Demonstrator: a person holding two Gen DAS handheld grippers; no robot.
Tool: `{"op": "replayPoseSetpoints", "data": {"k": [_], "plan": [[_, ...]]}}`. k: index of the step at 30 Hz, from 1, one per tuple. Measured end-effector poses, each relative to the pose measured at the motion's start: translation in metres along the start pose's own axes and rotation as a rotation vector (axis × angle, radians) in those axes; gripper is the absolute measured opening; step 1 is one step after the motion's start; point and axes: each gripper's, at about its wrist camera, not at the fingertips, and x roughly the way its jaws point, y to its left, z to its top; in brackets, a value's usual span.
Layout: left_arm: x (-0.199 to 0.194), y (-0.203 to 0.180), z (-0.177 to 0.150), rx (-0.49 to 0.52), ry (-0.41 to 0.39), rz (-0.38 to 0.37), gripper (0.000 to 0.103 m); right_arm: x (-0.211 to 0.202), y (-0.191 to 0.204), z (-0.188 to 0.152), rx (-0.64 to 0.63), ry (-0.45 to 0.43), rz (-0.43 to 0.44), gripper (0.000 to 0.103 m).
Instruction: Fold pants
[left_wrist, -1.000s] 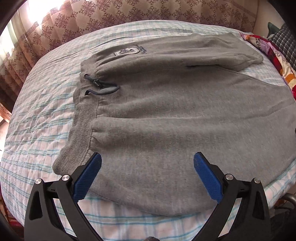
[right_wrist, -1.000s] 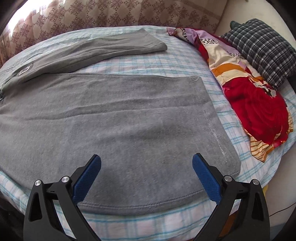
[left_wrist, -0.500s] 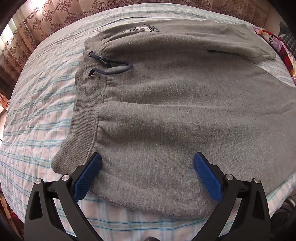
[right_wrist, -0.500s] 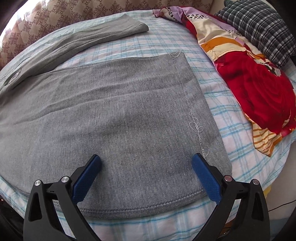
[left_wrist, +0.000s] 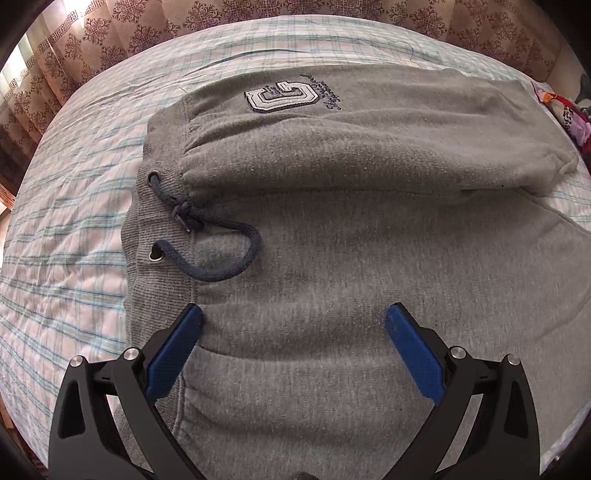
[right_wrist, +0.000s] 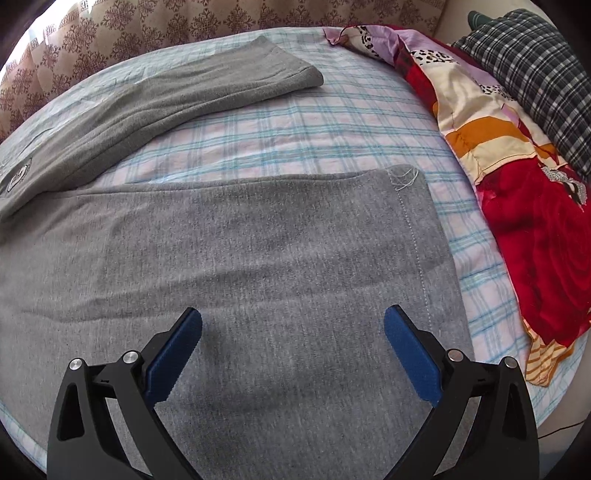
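Observation:
Grey sweatpants (left_wrist: 369, 229) lie spread flat on the bed. The left wrist view has the ribbed waistband (left_wrist: 147, 236), a navy drawstring (left_wrist: 218, 243) and a letter patch (left_wrist: 280, 96). My left gripper (left_wrist: 294, 314) is open just above the near half of the waist, touching nothing. The right wrist view has the near leg (right_wrist: 258, 258) with its hem (right_wrist: 417, 236) at the right, and the far leg (right_wrist: 177, 96) angled away at the back. My right gripper (right_wrist: 293, 317) is open just above the near leg, close to the hem.
The bed has a blue and pink checked sheet (right_wrist: 295, 133). A red and orange patterned blanket (right_wrist: 517, 192) and a dark plaid pillow (right_wrist: 535, 62) lie at the right. A brown patterned curtain (left_wrist: 129, 40) hangs behind the bed.
Both grippers have moved forward and lower over the pants, from beyond the near edge to above the cloth. Both stayed open. The pants have not moved.

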Motion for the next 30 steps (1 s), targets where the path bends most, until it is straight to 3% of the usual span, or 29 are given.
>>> {"op": "replayPoseSetpoints", "data": {"k": [6, 9, 18, 24, 30], "plan": [[0.008, 0.003, -0.002, 0.003, 0.009, -0.03, 0.101, -0.003, -0.002, 0.002, 0.034, 0.008, 0.031, 0.098], [0.003, 0.005, 0.004, -0.001, 0.002, -0.045, 0.101, -0.018, 0.006, 0.024, 0.014, -0.053, 0.032, 0.098], [-0.035, 0.012, 0.063, 0.005, -0.131, -0.056, 0.101, -0.03, 0.048, 0.139, -0.077, -0.191, 0.061, 0.098], [-0.019, 0.034, 0.108, -0.006, -0.132, 0.025, 0.101, 0.002, 0.055, 0.221, -0.076, -0.191, 0.047, 0.098], [0.008, 0.061, 0.144, -0.034, -0.103, 0.039, 0.101, 0.032, 0.049, 0.296, -0.042, -0.178, 0.073, 0.098]]}}
